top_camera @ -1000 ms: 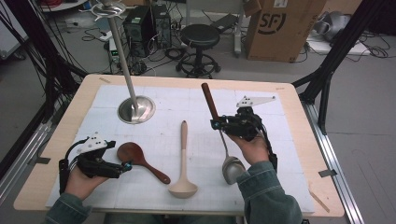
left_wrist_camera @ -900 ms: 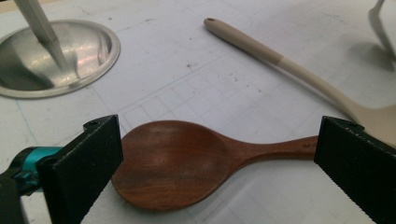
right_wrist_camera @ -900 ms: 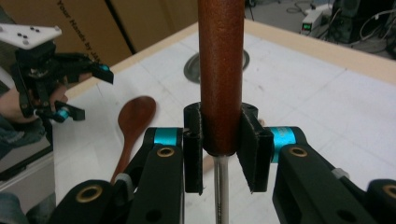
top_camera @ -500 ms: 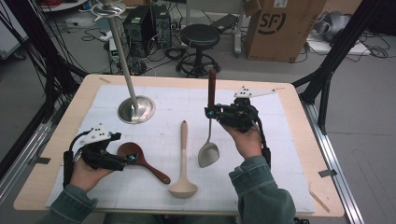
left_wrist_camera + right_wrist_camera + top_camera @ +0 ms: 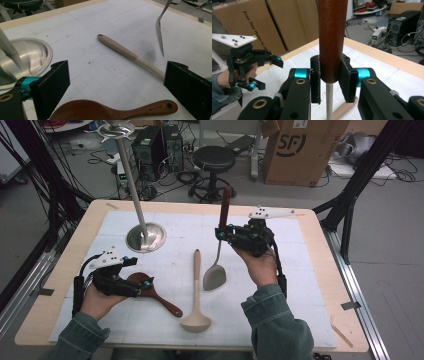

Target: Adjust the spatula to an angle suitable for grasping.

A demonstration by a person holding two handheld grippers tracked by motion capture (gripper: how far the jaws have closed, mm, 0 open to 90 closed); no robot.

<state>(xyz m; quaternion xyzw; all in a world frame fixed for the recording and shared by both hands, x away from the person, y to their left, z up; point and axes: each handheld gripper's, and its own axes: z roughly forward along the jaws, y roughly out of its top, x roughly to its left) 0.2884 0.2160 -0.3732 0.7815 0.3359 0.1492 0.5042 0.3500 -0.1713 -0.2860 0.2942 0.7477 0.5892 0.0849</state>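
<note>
A: The right hand-held gripper (image 5: 226,233) has the metal spatula (image 5: 218,261) pinched by its dark wooden handle, nearly upright, blade hanging just above the table (image 5: 320,285). In the right gripper view the pads (image 5: 347,77) clamp the very bottom of the handle (image 5: 333,37), right where the thin steel shank starts.

B: That's my worry. Held that low, it's top-heavy and could pivot or slip down between the pads.

A: On the other side, the left hand-held gripper (image 5: 142,285) is spread wide, jaws just easing inward, over the dark wooden spoon (image 5: 159,296). Nothing gripped.

B: If it closes from there it straddles the bowl end, so the spoon may skid away rather than lift.

A: The pale ladle (image 5: 196,295) lies between them, and the steel stand (image 5: 145,236) sits at the back left.

B: A swinging blade could knock that ladle, or clip the stand's pole.
</note>
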